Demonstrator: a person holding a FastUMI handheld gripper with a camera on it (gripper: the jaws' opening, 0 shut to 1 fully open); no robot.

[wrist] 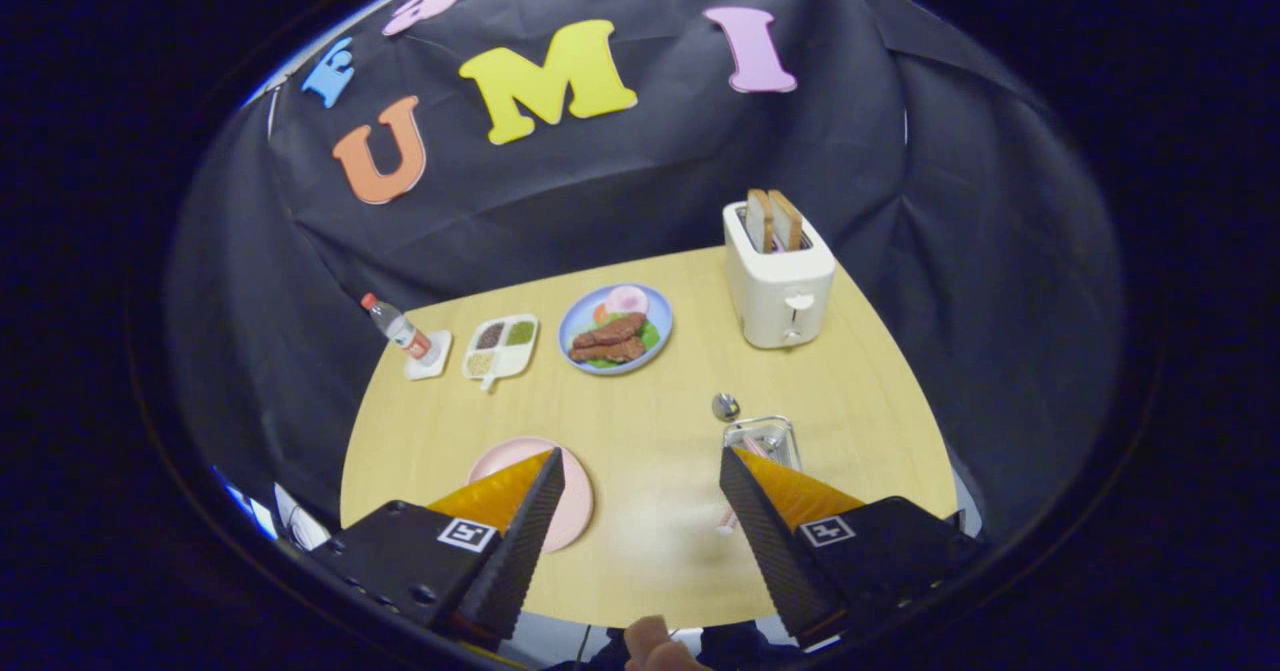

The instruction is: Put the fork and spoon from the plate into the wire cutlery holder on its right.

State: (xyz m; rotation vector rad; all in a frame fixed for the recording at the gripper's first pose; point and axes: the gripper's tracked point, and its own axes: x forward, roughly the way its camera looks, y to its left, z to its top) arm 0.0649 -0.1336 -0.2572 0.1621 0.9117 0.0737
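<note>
My gripper (640, 476) is open, held high above the wooden table (650, 421), with nothing between its fingers. The pink plate (578, 499) lies partly behind the left finger (535, 521) and looks bare where it shows. The wire cutlery holder (765, 438) stands just beyond the right finger (755, 516). A spoon (725, 407) sticks up out of it, bowl upward. Something pink shows inside the holder and low beside the right finger; whether it is the fork I cannot tell.
A white toaster (780, 281) with two bread slices stands at the back right. A blue plate of food (615, 329), a divided white dish (500, 348) and a small bottle (398, 329) line the far side. A person's fingertip (650, 646) shows at the near edge.
</note>
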